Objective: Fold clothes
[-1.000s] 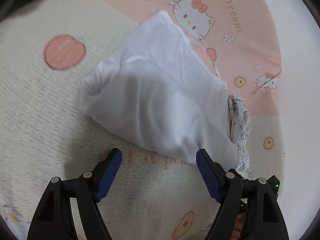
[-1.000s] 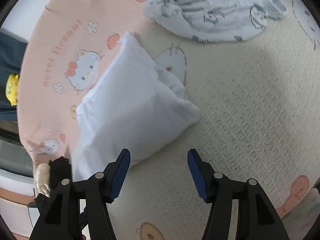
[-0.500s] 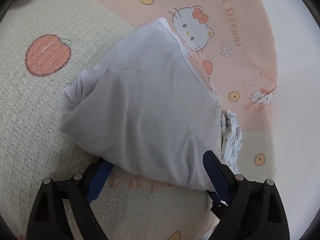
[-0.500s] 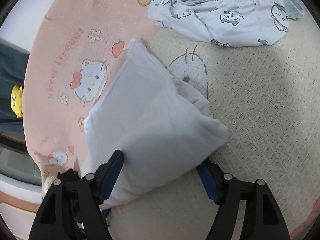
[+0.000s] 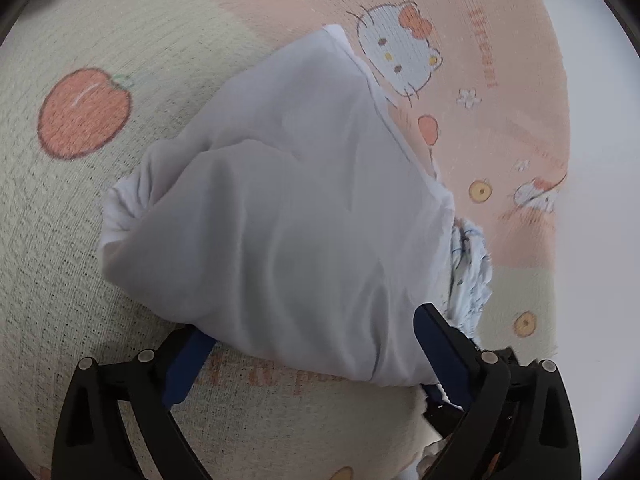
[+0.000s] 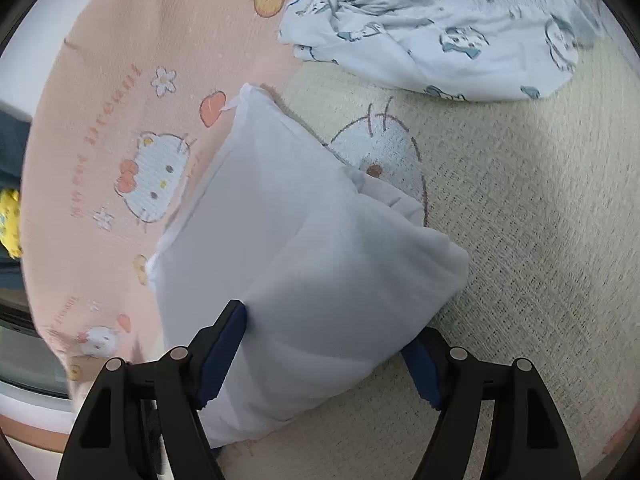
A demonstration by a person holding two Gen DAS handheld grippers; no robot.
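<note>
A folded white garment (image 5: 288,216) lies as a thick bundle on the cream and pink cartoon blanket (image 5: 80,240). My left gripper (image 5: 316,360) is open, and the bundle's near edge fills the gap between its blue pads (image 5: 444,352); the left pad is partly under the cloth. In the right wrist view the same white garment (image 6: 304,248) sits between the wide-apart blue pads (image 6: 222,356) of my right gripper (image 6: 322,360), which is open and comes at the bundle from the opposite side.
A crumpled white garment with a blue cartoon print (image 6: 448,36) lies further off on the blanket (image 6: 540,220), and its edge (image 5: 470,264) peeks out beside the bundle. The blanket ends at a pale floor (image 5: 592,160). A yellow object (image 6: 10,224) sits off the blanket.
Both grippers have moved in toward the white bundle. Its edges, which lay ahead of the pads a second ago, now sit between them. The bundle itself has not shifted.
</note>
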